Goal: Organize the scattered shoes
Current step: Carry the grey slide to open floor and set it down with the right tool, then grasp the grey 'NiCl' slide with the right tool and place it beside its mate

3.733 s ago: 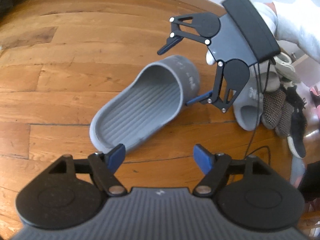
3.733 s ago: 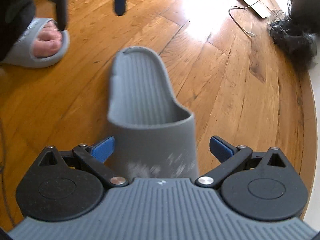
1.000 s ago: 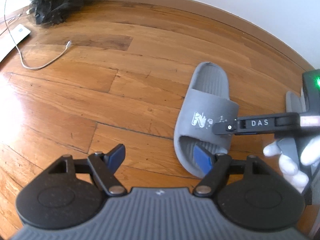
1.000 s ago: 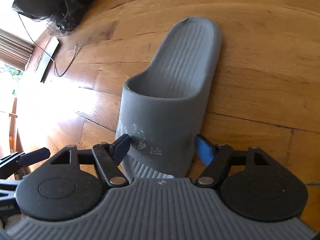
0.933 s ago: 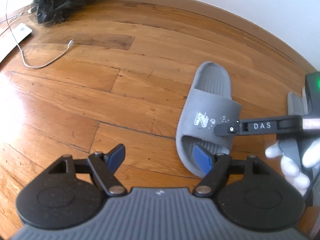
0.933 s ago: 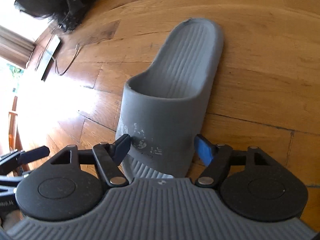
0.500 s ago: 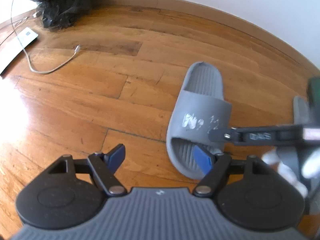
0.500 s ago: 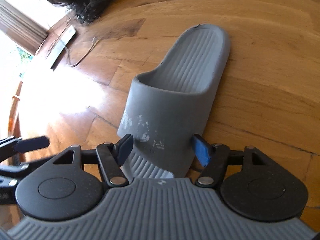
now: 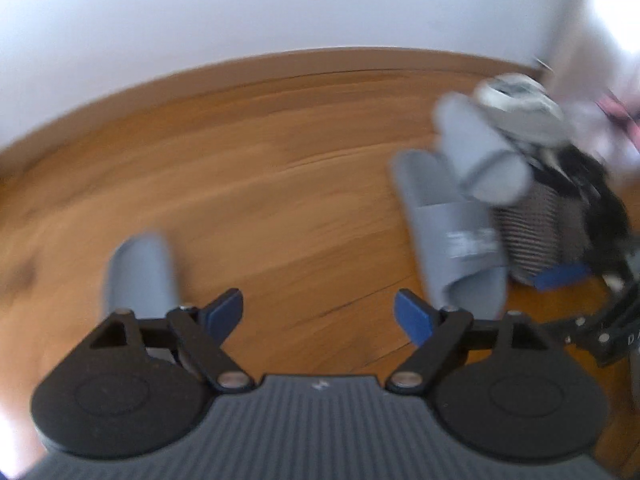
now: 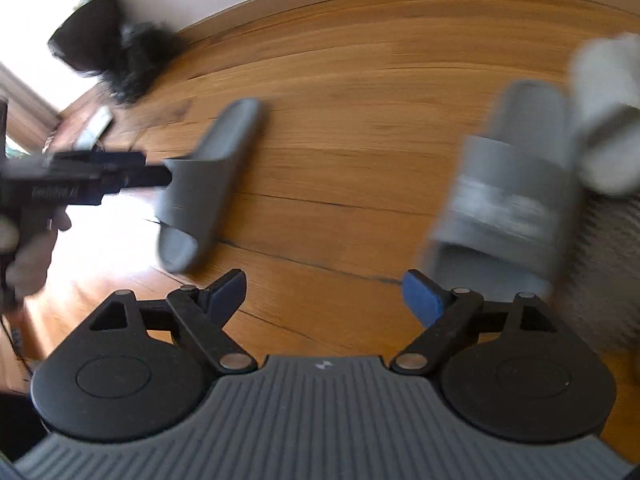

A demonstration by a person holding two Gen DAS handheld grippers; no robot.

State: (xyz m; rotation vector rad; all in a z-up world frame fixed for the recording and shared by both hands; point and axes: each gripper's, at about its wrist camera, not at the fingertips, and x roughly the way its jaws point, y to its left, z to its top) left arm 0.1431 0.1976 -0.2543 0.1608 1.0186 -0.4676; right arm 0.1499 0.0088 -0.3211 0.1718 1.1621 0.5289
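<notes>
Blue-tipped fingers of the left tool [image 9: 319, 314] stand spread wide apart over bare wooden floor [image 9: 256, 184], gripping nothing. In the left wrist view, one grey slipper [image 9: 138, 276] lies at 9 o'clock, just beside the left finger, and a second grey slipper [image 9: 448, 236] lies at 2 o'clock, its heel end near the right finger. Farther at 2 o'clock, a blurred pile of shoes [image 9: 532, 176] sits behind that second slipper, near the wall; part of the right tool shows at 3 o'clock.

The right tool [image 10: 323, 292] is likewise spread and empty. From its view, the first slipper lies at 10 o'clock with the left tool's dark arm next to its strap, whether touching I cannot tell through the blur. The second slipper lies at 2 o'clock. A black bundle [image 10: 108, 64] rests far off at 11 o'clock, against the wall.
</notes>
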